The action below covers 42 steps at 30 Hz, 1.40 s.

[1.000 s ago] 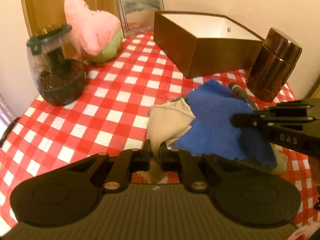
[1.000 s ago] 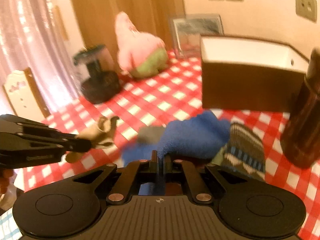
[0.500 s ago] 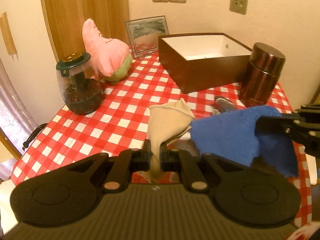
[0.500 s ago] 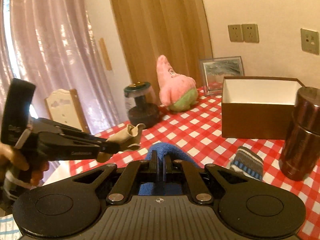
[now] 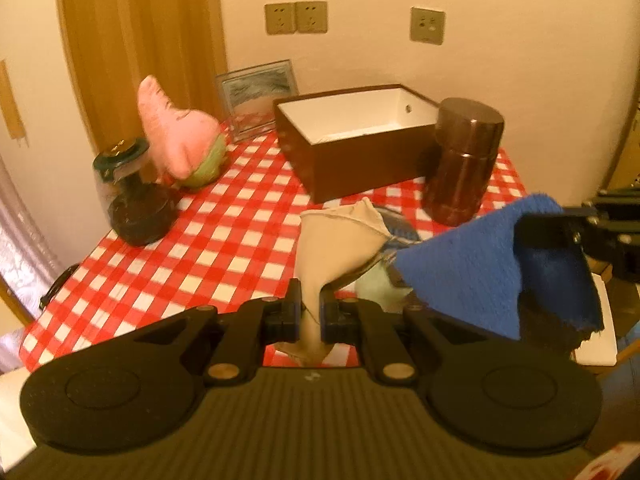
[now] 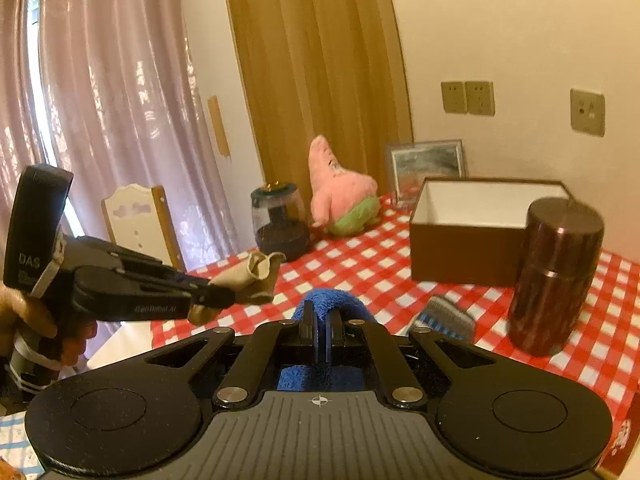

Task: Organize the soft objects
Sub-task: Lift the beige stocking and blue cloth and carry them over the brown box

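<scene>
My left gripper [image 5: 311, 304] is shut on a beige cloth [image 5: 336, 236], which it holds up over the near edge of the checked table [image 5: 224, 236]. My right gripper [image 6: 322, 322] is shut on a blue towel [image 6: 324, 300], which hangs from it at the right of the left wrist view, blue towel [image 5: 480, 272]. In the right wrist view, the left gripper [image 6: 224, 300] comes in from the left with the beige cloth [image 6: 256, 276]. A striped sock [image 6: 448, 316] lies on the table below. A pink plush star [image 5: 180, 136] leans at the back left.
An open brown box [image 5: 360, 160] with a white inside stands at the back of the table. A brown metal canister [image 5: 460, 164] stands right of it. A glass jar [image 5: 128, 196] with a dark lid is at the left. A framed picture [image 5: 260, 92] leans on the wall.
Both grippers have risen and drawn back from the table. The beige cloth and the blue towel have come up off the table with them, which uncovers the striped sock.
</scene>
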Available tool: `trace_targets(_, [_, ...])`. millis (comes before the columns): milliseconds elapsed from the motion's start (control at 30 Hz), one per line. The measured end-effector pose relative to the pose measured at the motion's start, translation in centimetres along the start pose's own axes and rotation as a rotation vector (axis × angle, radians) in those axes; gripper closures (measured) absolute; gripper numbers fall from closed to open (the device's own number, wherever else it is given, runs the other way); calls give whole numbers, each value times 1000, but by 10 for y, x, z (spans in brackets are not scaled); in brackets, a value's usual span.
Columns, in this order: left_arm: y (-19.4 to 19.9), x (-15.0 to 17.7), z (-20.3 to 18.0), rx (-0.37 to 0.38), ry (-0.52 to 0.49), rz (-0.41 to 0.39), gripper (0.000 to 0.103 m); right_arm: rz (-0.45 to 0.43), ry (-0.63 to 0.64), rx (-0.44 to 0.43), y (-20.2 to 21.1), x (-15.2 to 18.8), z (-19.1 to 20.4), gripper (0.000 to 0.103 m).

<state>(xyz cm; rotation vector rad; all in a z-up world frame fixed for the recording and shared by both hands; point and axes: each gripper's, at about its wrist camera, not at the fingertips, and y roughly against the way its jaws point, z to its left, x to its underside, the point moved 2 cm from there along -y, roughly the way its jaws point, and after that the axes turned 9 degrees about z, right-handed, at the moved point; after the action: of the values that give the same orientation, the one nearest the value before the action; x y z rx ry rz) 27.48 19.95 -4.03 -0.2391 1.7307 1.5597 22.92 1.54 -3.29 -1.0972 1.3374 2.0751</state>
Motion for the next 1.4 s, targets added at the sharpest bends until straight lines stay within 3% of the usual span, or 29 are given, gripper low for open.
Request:
trace_targets(267, [-9, -55, -1, 32, -79, -71, 96, -57, 3, 25, -4, -39, -15, 100])
trace_targets(700, [-80, -201, 22, 121, -195, -157, 96, -164, -13, 154, -67, -152, -60, 100])
trace_targets(1133, [-189, -320, 44, 199, -259, -147, 95, -143, -72, 379, -146, -239, -155, 100])
trace_targets(1400, [-269, -355, 14, 236, -291, -81, 95, -85, -190, 486, -194, -245, -221, 100])
